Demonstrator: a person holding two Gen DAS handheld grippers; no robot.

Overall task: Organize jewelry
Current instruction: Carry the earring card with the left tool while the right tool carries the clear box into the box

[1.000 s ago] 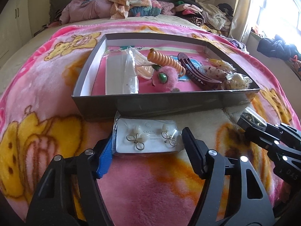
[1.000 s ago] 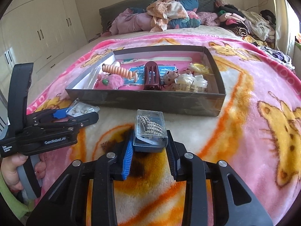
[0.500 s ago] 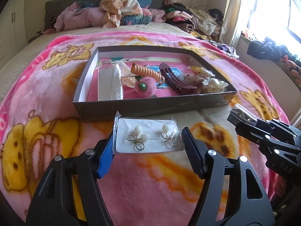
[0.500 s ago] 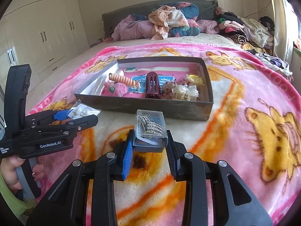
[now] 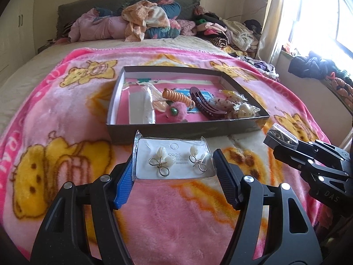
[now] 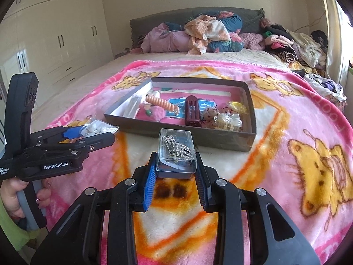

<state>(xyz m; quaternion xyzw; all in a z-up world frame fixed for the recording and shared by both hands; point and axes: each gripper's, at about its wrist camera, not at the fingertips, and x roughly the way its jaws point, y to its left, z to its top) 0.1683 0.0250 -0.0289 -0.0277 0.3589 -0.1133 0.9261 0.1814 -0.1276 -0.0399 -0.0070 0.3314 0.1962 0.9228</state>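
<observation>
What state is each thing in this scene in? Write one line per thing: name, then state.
left gripper: shut on the earring card, held above the blanket
earring card: in its clear sleeve, gripped by both edges
right gripper: shut on the clear jewelry case
clear jewelry case: lid closed, lifted
cardboard box: open-topped, holding hair accessories

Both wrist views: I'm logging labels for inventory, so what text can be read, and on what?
"S925": earring card held in the left gripper.
"GenRobot.AI": left gripper body, right wrist view.
"DAS": right gripper body, cut off.
Small print under "S925" and on the blue card in the box: unreadable.
</observation>
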